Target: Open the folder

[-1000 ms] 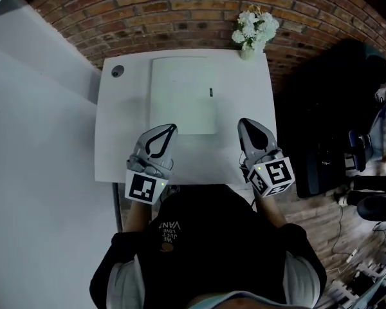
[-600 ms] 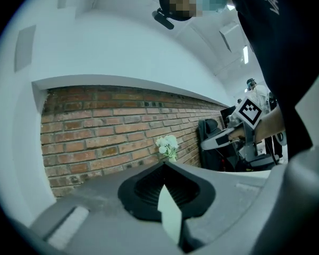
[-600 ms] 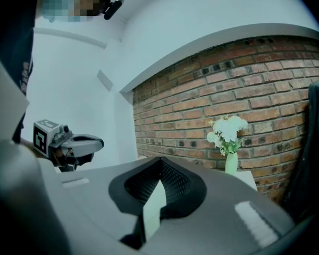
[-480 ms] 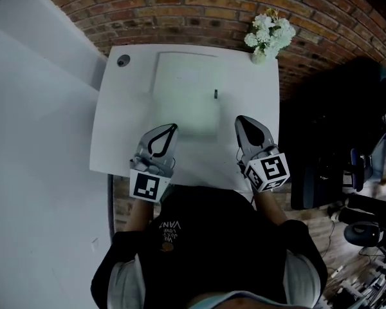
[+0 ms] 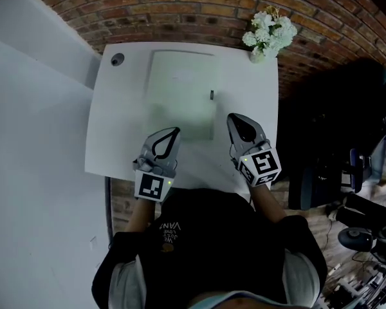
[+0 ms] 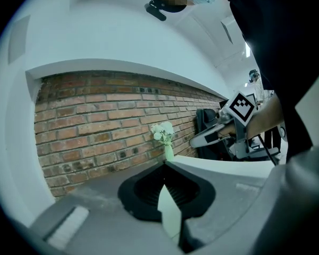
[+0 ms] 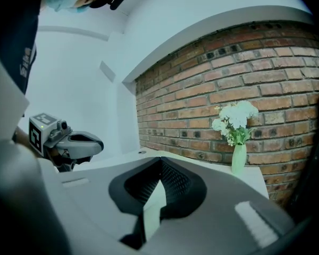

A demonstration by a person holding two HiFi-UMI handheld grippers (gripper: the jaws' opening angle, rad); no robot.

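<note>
A pale, closed folder (image 5: 180, 95) lies flat at the middle back of the white table (image 5: 116, 140), with a small dark clasp (image 5: 211, 95) near its right edge. My left gripper (image 5: 174, 131) hovers at the folder's near left corner, shut with nothing in it. My right gripper (image 5: 234, 117) hovers just off the folder's near right edge, also shut with nothing held. In the left gripper view the jaws (image 6: 165, 163) meet at the tip, and the right gripper (image 6: 204, 138) shows beyond. In the right gripper view the jaws (image 7: 160, 158) meet too, with the left gripper (image 7: 87, 142) at the left.
A vase of white flowers (image 5: 265, 34) stands at the table's back right corner against a brick wall (image 5: 180, 5). A round cable hole (image 5: 118, 59) sits at the back left corner. A white wall (image 5: 32, 140) runs along the left; dark chairs and gear (image 5: 334, 147) crowd the right.
Both grippers have sunk toward the table and drawn slightly nearer to its front edge, still shut. The right one has edged left. The folder has not moved.
</note>
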